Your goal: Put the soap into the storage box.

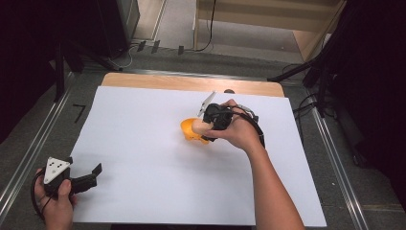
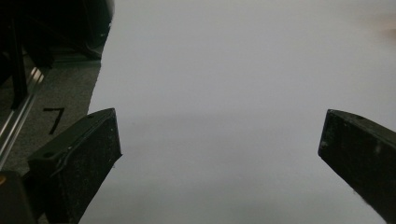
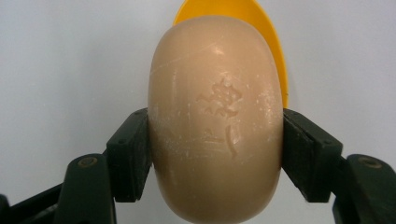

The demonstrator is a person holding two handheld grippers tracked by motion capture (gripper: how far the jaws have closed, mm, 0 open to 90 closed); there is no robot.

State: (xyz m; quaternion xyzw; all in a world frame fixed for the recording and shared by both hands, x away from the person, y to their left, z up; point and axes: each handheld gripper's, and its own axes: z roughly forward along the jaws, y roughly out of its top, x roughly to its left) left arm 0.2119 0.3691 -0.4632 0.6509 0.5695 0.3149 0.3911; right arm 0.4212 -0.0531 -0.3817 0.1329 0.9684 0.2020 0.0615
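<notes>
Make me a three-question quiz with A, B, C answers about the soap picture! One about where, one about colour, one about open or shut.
1. Where is the soap bar?
A. between the right gripper's jaws
B. flat on the white sheet
C. in the left gripper

2. What colour is the dish behind the soap?
A. green
B. yellow-orange
C. blue

3. How do the left gripper's jaws stand?
A. clamped on the soap
B. shut tight on nothing
C. wide open

Answers:
1 A, both pads press its sides in the right gripper view.
2 B, a yellow-orange rim curves behind it.
3 C, the left gripper view shows bare sheet between them.
</notes>
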